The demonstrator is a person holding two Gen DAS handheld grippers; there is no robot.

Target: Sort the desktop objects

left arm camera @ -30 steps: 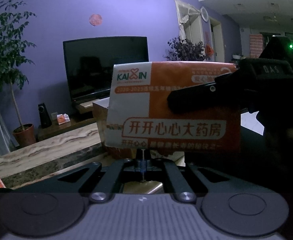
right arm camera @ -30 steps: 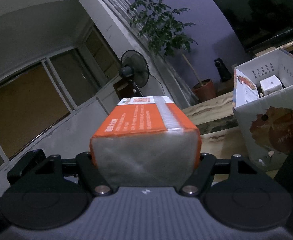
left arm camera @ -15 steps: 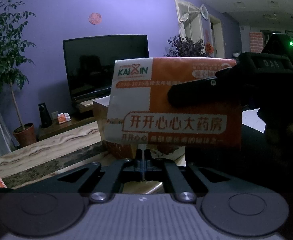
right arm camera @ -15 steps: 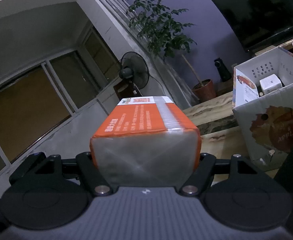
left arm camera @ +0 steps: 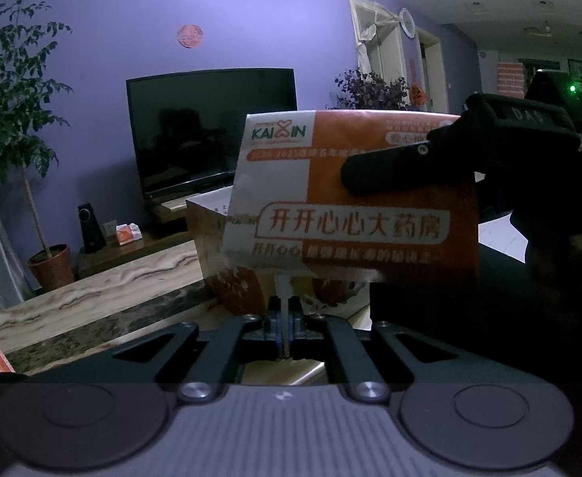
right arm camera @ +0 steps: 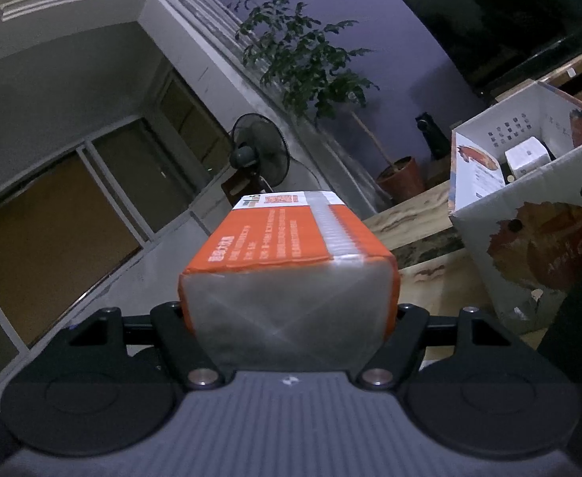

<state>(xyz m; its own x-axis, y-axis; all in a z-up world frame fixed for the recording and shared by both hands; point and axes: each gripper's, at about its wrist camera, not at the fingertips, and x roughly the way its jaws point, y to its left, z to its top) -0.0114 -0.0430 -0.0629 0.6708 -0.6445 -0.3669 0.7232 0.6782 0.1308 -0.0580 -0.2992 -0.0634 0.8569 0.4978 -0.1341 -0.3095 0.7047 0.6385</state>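
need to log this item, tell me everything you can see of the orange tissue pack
The tissue pack is a soft block in glossy plastic wrap, orange and white with KAIXIN and Chinese print, a clear folded end, and a strip along its top. It is held off the table: the right hand-held gripper clamps its sides, and the left hand-held gripper pinches a thin white bit hanging under it.

Orange tissue pack [right arm camera: 291, 262] clamped between right gripper [right arm camera: 289, 318] jaws, cardboard box [right arm camera: 529, 246] beside

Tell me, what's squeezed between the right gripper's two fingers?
An orange tissue pack fills the right gripper, clearest in the right wrist view.
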